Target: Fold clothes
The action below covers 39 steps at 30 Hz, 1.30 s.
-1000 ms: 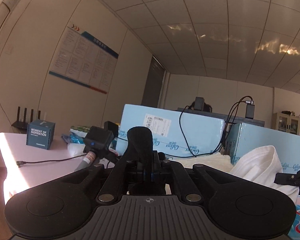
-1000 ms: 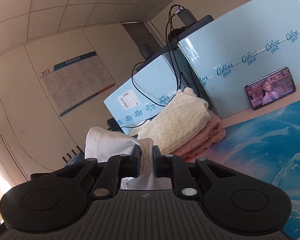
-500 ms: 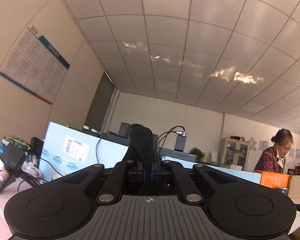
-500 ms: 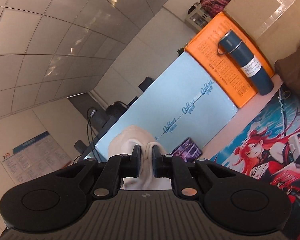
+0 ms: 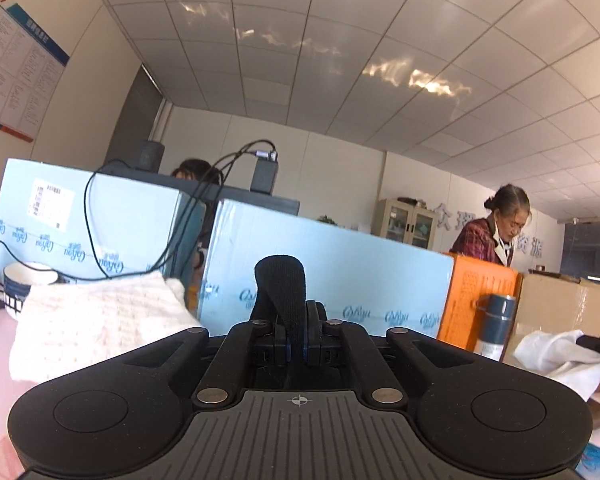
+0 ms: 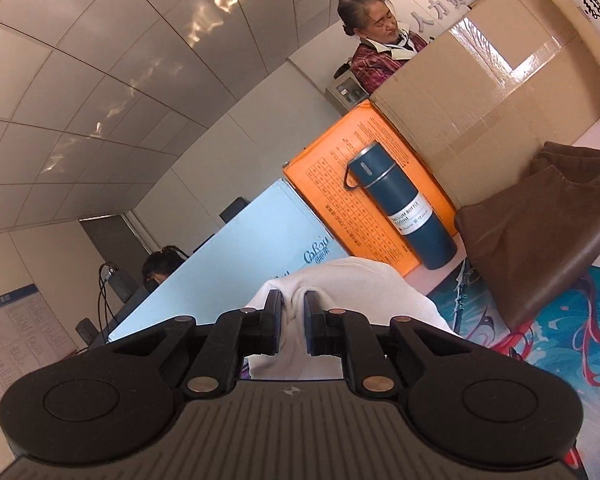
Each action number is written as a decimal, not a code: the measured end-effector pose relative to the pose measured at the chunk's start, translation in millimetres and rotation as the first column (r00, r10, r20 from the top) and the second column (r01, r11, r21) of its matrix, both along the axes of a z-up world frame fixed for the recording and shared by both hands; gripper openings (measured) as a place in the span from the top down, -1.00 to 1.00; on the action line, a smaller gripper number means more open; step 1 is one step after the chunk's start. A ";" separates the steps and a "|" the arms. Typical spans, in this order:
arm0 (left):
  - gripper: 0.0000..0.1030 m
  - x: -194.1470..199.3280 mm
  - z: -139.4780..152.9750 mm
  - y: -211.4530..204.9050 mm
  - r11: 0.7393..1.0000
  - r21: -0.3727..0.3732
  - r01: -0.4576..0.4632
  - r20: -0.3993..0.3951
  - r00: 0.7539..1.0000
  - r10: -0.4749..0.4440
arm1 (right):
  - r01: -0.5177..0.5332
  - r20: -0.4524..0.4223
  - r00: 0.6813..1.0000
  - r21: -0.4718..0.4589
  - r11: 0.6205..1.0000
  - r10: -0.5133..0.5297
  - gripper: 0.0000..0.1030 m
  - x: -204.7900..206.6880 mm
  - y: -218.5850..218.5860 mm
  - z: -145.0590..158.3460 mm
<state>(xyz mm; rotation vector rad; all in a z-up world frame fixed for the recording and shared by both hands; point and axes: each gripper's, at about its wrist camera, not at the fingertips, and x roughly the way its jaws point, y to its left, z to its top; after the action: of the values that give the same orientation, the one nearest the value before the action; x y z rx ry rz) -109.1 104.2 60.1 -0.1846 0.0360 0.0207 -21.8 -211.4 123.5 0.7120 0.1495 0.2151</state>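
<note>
Two tools, two pinched cloths

Two tools are clamped nearly closed. The right tool (image 6: 291, 322) pinches a fold of the white shirt (image 6: 356, 280), lifted above the tabletop (image 6: 560, 332), likely to carry an edge over. The left tool (image 5: 296, 334) grips a black cloth (image 5: 282, 284). Beyond stand a bottle (image 6: 400, 210) marked "VACUUM BOTTLE 500ml" and a blue box (image 5: 332, 272) printed "Cobou".

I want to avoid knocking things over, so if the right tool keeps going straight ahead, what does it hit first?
The right tool, shut on white cloth, points at the light blue box, probably first contact. The blue bottle stands right of that line. Depth is unclear.
</note>
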 end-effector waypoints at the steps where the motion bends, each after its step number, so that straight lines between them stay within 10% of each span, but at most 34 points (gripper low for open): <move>1: 0.92 -7.1 -10.0 -3.9 1.000 0.016 0.017 -0.042 0.999 -0.016 | -0.002 -0.011 1.000 -0.020 1.000 0.002 0.79 -3.9 -1.0 -4.9; 8: 0.91 -39.0 -53.9 0.9 0.987 0.013 0.158 -0.276 0.950 -0.148 | -0.016 -0.108 0.994 -0.114 0.993 0.004 0.79 -29.5 -8.4 -33.7; 15: 0.70 -53.6 -63.8 6.1 0.981 0.025 0.193 -0.317 0.932 -0.176 | 0.050 -0.149 0.986 -0.186 0.981 -0.078 0.72 -53.5 -25.3 -46.1; 17: 0.27 -54.6 -59.9 8.9 0.987 0.044 0.156 -0.301 0.944 -0.135 | 0.078 -0.152 0.982 -0.211 0.974 -0.111 0.17 -59.6 -30.7 -47.9; 20: -0.65 -60.0 -49.5 17.2 0.997 0.043 0.060 -0.222 0.974 -0.049 | 0.106 -0.158 0.976 -0.244 0.964 -0.147 -0.10 -64.5 -38.5 -49.8; 30: -0.67 29.7 -5.5 29.1 0.991 0.084 0.100 -0.184 0.979 -0.083 | 0.003 -0.193 0.979 -0.279 0.960 -0.059 -0.55 -7.4 -24.7 -25.3; 39: -0.66 167.8 -27.6 10.5 0.967 0.006 0.254 -0.480 0.849 -0.220 | -0.183 -0.274 0.957 -0.308 0.934 0.097 -0.56 52.3 7.0 -13.5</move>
<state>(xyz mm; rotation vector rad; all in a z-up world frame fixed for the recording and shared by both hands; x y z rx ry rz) 58.8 114.7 32.5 -0.1000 0.5533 -0.1815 30.5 -204.4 110.0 0.3898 0.4741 0.2282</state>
